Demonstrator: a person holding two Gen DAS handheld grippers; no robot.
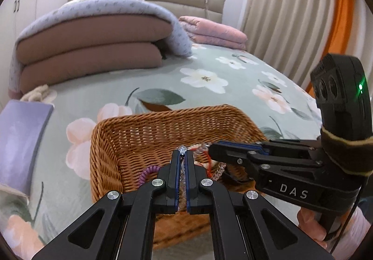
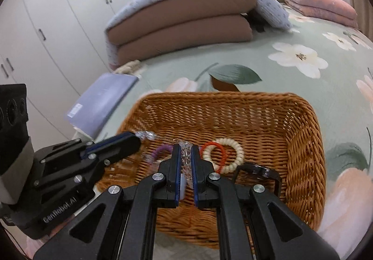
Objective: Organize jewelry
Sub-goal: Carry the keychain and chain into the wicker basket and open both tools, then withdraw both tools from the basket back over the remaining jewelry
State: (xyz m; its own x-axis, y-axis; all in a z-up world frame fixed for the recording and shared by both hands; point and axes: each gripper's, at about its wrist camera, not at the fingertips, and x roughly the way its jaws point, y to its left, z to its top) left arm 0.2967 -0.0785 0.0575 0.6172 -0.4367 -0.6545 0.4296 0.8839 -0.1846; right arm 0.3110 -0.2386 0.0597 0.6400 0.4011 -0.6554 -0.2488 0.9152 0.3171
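Over the basket [image 2: 303, 124] on the bed, the left gripper [image 1: 183, 155] is clamped on one end of a clear bead bracelet [image 2: 186, 155], and the right gripper [image 2: 185, 150] pinches the other. Pulling apart could snap the string and scatter beads among the hair ties [image 2: 223, 152] below.

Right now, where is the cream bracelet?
In the right wrist view, the cream bracelet lies inside the basket, overlapping the red band, beside the watch.
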